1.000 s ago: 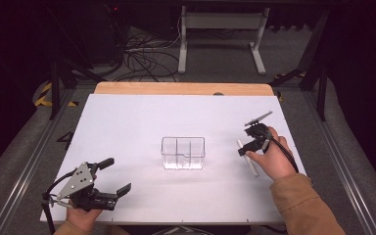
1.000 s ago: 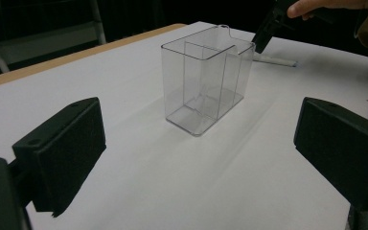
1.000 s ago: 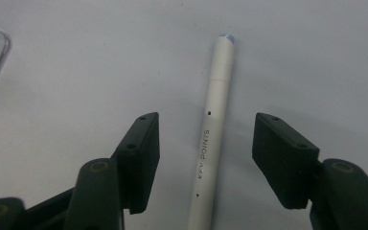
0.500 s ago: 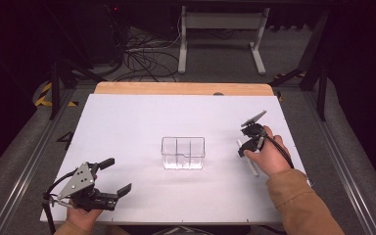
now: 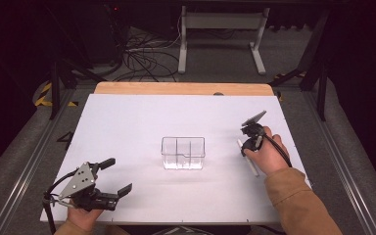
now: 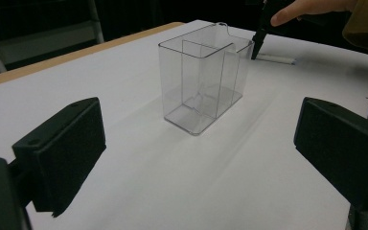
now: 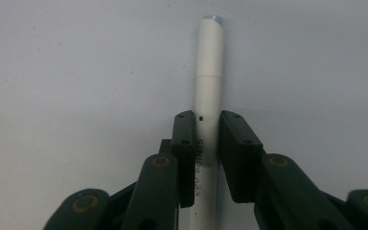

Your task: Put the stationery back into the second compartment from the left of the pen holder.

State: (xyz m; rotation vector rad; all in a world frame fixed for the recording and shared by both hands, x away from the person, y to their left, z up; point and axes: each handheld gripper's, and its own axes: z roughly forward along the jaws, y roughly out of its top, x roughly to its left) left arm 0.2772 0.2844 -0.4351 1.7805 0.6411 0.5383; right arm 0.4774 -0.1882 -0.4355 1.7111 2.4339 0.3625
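Observation:
A white pen (image 7: 208, 72) lies flat on the white table, right of a clear divided container (image 5: 183, 152). My right gripper (image 7: 207, 117) points down at the table with its jaws pressed to both sides of the pen's barrel, shut on it. From above, the pen (image 5: 248, 164) runs under the right gripper (image 5: 245, 150) and the hand. My left gripper (image 5: 118, 175) rests near the front left edge, jaws wide open and holding nothing. In the left gripper view, the open left gripper (image 6: 201, 148) faces the container (image 6: 203, 81), with the right gripper (image 6: 258, 43) and the pen (image 6: 278, 58) beyond it.
The white table top (image 5: 127, 127) has a wooden strip (image 5: 176, 88) along its far edge. The container looks empty, with inner dividers. Cables and a metal stand (image 5: 220, 29) are on the floor beyond the table.
The right hand and its gripper have shifted slightly left over the pen. The left gripper and the container have stayed where they were.

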